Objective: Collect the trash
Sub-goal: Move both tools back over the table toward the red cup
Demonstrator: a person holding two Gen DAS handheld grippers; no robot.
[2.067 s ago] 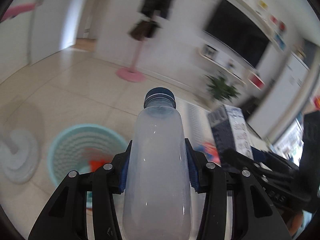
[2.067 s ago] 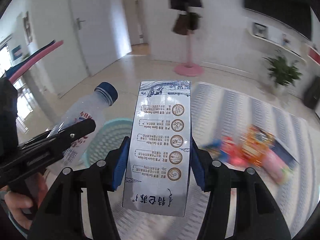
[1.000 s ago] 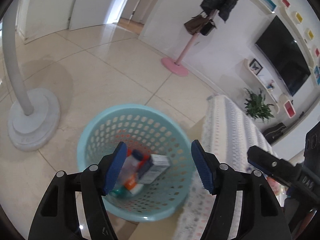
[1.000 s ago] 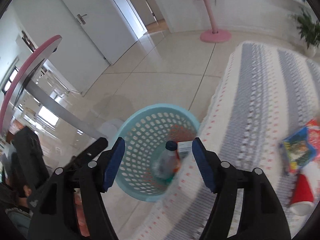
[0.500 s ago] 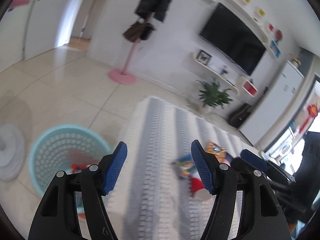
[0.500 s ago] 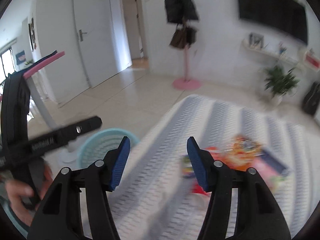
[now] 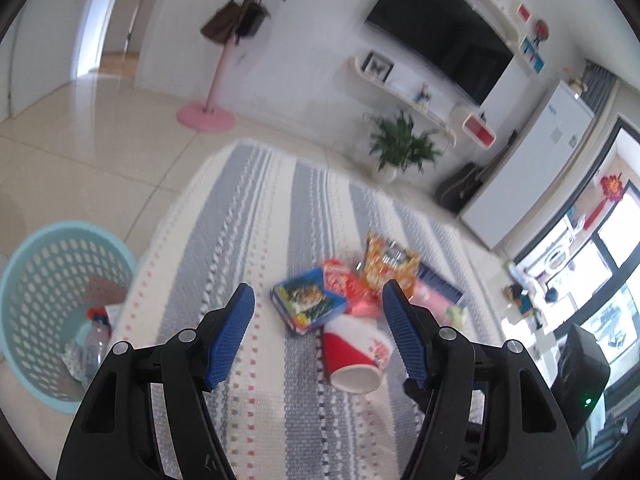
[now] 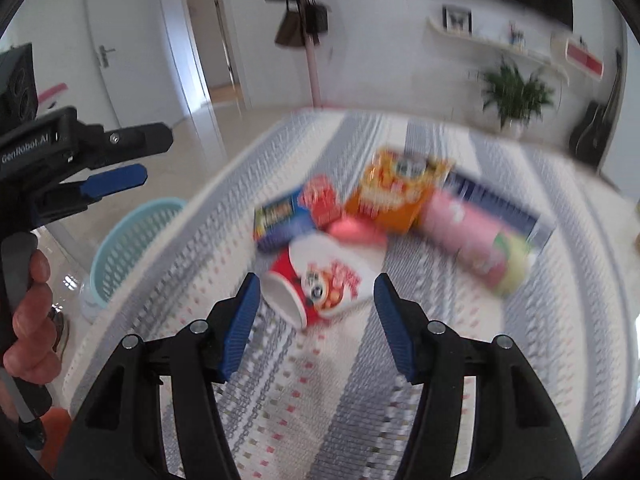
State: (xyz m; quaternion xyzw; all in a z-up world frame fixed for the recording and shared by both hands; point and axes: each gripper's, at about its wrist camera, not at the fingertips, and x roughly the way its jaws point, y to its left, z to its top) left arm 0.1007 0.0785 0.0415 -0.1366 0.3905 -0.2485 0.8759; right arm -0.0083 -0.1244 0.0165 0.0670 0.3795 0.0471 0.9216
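Observation:
A heap of trash lies on the striped rug [image 7: 256,208]: a red and white paper cup [image 7: 354,356] on its side, a blue box [image 7: 308,304], an orange snack bag [image 7: 388,264] and a pink tube [image 8: 468,236]. My left gripper [image 7: 318,320] hovers open above the rug, with the cup and blue box beyond its tips. My right gripper [image 8: 316,304] is open too, just short of the cup [image 8: 320,284]. Neither holds anything. The teal basket [image 7: 24,280] stands off the rug's left edge with a clear bottle [image 7: 96,340] inside. The right wrist view shows the left gripper [image 8: 148,156] at far left.
A hand [image 8: 28,320] grips the left tool's handle. Beyond the rug stand a pink coat stand [image 7: 208,112], a potted plant [image 7: 400,148], a guitar [image 8: 596,128] and a white cabinet [image 7: 532,168]. A flat dark blue box [image 8: 500,204] lies behind the pink tube. Tiled floor surrounds the rug.
Both grippers dropped the bottle and the carton into the basket, then swung right from the basket to the trash heap on the rug. The right jaws narrowed a little.

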